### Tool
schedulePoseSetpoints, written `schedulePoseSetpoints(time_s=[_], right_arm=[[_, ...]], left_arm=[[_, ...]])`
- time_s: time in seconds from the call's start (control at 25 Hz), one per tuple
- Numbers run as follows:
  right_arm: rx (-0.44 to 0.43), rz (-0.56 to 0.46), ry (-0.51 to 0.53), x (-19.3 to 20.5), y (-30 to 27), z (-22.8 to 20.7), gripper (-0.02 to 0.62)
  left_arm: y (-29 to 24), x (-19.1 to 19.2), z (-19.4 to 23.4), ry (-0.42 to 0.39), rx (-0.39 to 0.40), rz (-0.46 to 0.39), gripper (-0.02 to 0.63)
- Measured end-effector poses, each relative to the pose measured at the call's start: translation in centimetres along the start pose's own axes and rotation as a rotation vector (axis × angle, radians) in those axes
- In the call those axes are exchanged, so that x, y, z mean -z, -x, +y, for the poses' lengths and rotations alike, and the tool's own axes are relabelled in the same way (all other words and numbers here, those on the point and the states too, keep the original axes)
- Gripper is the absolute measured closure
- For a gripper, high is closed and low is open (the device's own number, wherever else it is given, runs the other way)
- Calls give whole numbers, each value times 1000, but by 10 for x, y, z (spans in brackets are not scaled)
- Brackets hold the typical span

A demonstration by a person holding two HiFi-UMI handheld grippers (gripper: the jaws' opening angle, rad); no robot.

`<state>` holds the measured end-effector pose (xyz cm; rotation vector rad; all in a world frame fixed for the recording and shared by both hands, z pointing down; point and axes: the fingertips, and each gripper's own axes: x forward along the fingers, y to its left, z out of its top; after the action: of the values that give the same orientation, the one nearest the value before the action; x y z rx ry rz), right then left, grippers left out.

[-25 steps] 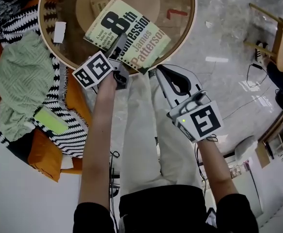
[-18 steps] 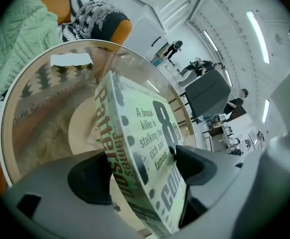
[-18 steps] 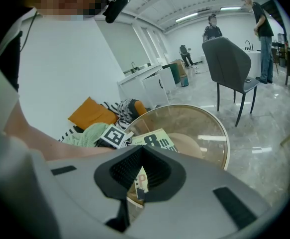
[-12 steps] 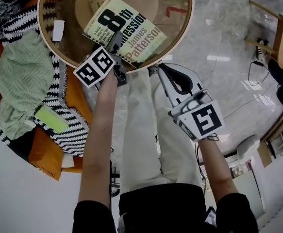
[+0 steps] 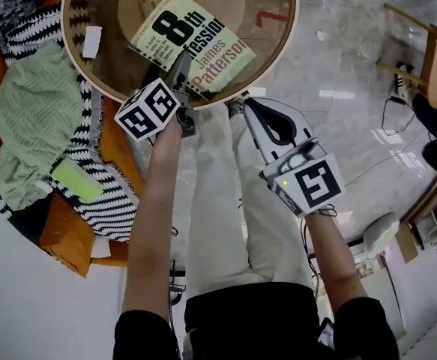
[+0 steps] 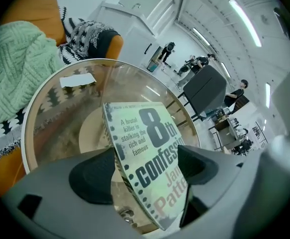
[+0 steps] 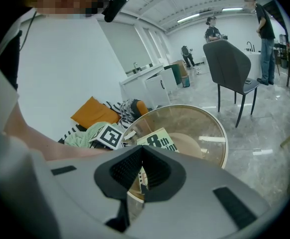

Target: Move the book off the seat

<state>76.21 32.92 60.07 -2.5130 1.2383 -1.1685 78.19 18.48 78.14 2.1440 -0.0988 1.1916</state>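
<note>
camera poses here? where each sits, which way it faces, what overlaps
Head view: on the person's head, facing steeply down; shows both forearms, pale-trousered legs, left tongs, right tongs.
Left gripper view: rides the left tongs, facing along jaws that have just been opening, the green paperback book between them on the round glass table.
Right gripper view: rides the right tongs, facing over shut jaws toward the table; the left forearm shows.
Shared: all three see book and table.

The left tool (image 5: 179, 64) tips steeply downward at the end of the bare, outstretched left forearm (image 5: 152, 216). Its jaws have just been opening and stand wide, with the book (image 5: 203, 36) between them unpinched. The right tool (image 5: 242, 111) slopes down more gently beside it on the right forearm (image 5: 339, 257), jaws together and empty.
</note>
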Motion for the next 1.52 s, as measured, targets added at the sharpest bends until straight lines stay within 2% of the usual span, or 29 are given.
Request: schedulePoseSetpoints(time_s=[0.16, 0.32, 0.44, 0.52, 0.68, 1.0, 1.2, 1.28, 1.44, 1.52], right_arm=[[-22, -14, 32, -3, 5, 7, 580], [-51, -5, 63, -1, 13, 13, 580], [-62, -7, 100, -1, 22, 15, 580], [-73, -2, 114, -1, 31, 20, 580], [-84, 6, 134, 0, 52, 28, 580], [-89, -27, 142, -8, 98, 40, 580], [-122, -43, 141, -22, 132, 52, 580], [-150, -75, 136, -33, 149, 57, 581], [-169, -149, 131, -61, 182, 64, 581], [-188, -172, 149, -75, 197, 72, 581]], left_arm=[[17, 1, -11, -66, 8, -13, 224], [41, -2, -22, -151, -16, -80, 390], [57, -5, -38, -171, 23, -148, 474], [71, -5, -48, -178, 44, -185, 592], [98, -2, -77, -209, 129, -229, 597], [165, 6, -149, -406, 291, -339, 598], [213, 10, -194, -344, 468, -371, 598], [235, 7, -214, -366, 508, -380, 598], [286, -1, -259, -516, 554, -405, 598], [315, -5, -282, -603, 606, -436, 600]])
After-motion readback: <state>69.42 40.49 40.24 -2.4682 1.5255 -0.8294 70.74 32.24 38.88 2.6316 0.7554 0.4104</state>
